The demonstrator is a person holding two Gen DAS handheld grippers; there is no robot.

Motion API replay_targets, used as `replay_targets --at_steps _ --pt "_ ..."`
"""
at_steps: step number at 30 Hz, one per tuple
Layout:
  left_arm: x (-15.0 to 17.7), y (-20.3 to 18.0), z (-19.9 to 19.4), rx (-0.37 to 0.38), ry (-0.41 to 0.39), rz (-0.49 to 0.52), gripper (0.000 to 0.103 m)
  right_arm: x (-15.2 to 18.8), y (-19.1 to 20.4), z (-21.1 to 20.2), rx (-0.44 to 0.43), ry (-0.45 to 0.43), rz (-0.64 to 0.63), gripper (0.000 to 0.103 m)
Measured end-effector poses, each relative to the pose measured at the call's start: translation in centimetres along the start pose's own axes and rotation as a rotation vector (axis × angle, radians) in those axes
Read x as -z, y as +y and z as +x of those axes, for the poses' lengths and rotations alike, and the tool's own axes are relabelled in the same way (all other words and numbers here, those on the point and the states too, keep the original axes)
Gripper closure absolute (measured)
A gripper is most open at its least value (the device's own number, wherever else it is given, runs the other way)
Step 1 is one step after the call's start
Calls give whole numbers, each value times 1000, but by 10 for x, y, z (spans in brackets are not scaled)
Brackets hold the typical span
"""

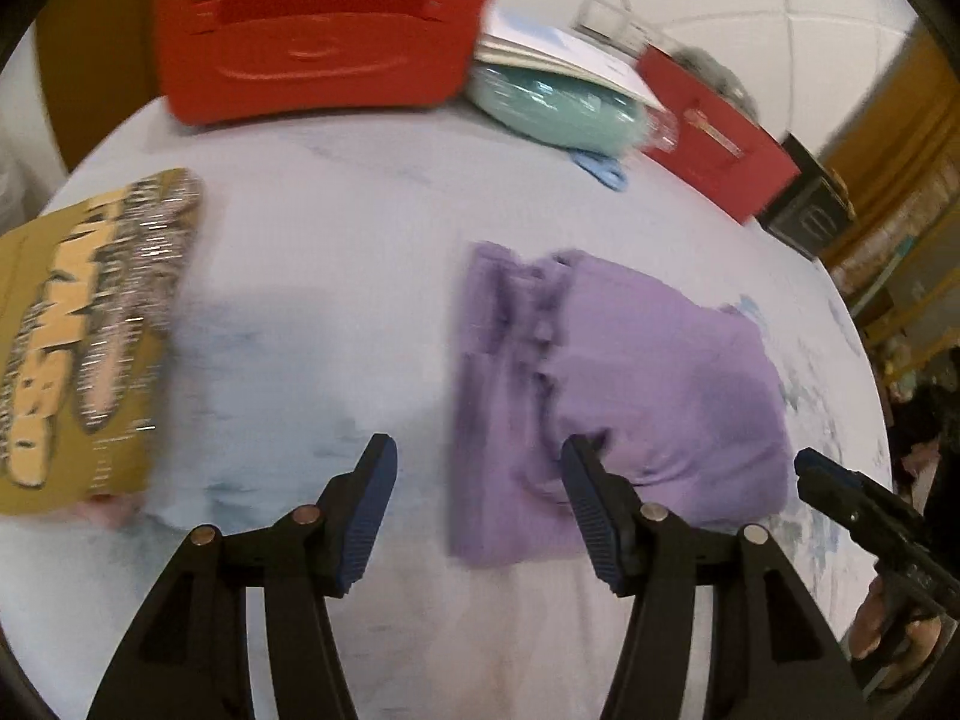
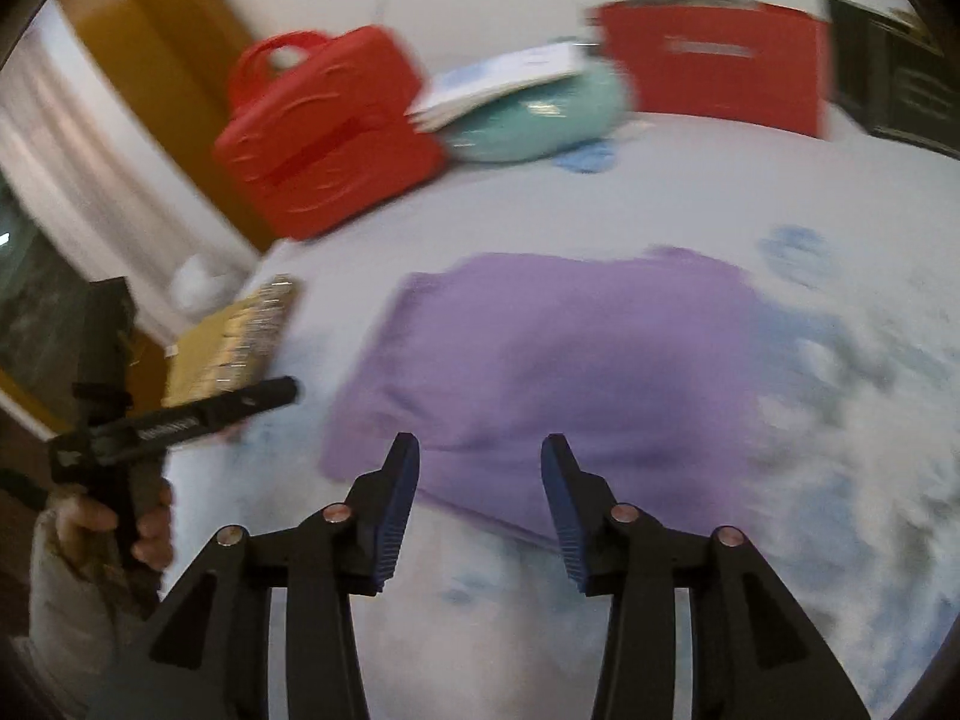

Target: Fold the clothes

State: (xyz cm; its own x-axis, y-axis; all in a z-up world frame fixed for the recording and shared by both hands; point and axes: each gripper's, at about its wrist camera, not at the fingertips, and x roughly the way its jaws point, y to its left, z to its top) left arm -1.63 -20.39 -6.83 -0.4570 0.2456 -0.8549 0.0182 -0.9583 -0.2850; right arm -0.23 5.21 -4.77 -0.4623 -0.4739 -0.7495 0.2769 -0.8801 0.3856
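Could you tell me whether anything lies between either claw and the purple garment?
Nothing visible does. The left claw and right claw are both open, with the folded purple garment directly ahead on the bedsheet.

Bare table [image 1: 336, 276] is seen between the yellow book [image 1: 90, 336] at the left edge and the purple cloth [image 1: 618, 396]. The far edge is blocked by a red case [image 1: 324, 24], what seems a teal pouch [image 1: 558, 108] through the blur, and a red box [image 1: 720, 144].
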Motion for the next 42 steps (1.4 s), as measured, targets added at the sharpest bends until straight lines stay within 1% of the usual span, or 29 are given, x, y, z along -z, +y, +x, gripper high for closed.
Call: replay_targets --at_steps 3,4,7,8,9,10,11,12,14,17,19,21,22,23,24,25,27,28,29,30,31,34,38,42 --pt "-4 -23 17 1 31 42 45 12 -36 -12 81 8 59 61" --pt "-5 -29 24 -2 45 47 45 15 -44 -14 90 13 79 60" --pt "-5 -45 40 -18 90 59 45 19 -60 -10 68 34 127 59" --pt "-4 -49 45 -20 101 65 45 19 -64 -7 59 41 138 54" --pt "-4 -52 52 -30 113 72 50 20 -65 -3 55 48 139 51" --pt "-3 -56 58 -41 125 78 65 21 -67 1 52 56 139 45" --pt "-3 -60 64 -53 140 89 100 22 -69 5 49 63 138 45" --pt "-3 -64 65 -68 147 108 100 20 -70 9 52 67 136 45" --pt "-5 -70 51 -93 101 137 101 17 -72 15 57 72 142 45" --pt "-6 -67 10 -105 8 147 100 14 -73 14 39 75 140 46" --pt "0 -56 -11 -143 -36 154 100 14 -72 11 27 83 133 46" --pt "9 -40 -6 -181 -4 155 99 15 -73 14 20 112 128 46" --pt "13 -33 5 -173 31 155 97 16 -73 16 16 127 125 46" --pt "17 -29 16 -174 70 155 92 16 -72 17 24 135 117 46" --pt "19 -26 26 -181 98 158 83 15 -71 18 32 141 109 46" --pt "19 -26 28 -184 104 161 78 13 -70 17 38 138 106 46" --pt "10 -27 18 -161 58 150 62 8 -71 12 43 122 107 46" --pt "5 -27 10 -147 28 143 57 4 -71 9 41 107 110 45" --pt "-2 -28 4 -137 -1 141 48 -1 -73 5 41 90 116 45" --pt "-11 -30 -1 -137 -29 146 46 -7 -75 2 43 72 122 45" --pt "-21 -32 -5 -135 -50 153 46 -13 -76 0 42 59 125 45" --pt "-49 -36 4 -125 -59 189 46 -27 -81 2 45 43 138 45" --pt "-73 -41 39 -118 -16 216 46 -43 -93 15 0 46 214 45" --pt "-83 -42 67 -118 21 212 46 -60 -100 28 3 37 247 45"
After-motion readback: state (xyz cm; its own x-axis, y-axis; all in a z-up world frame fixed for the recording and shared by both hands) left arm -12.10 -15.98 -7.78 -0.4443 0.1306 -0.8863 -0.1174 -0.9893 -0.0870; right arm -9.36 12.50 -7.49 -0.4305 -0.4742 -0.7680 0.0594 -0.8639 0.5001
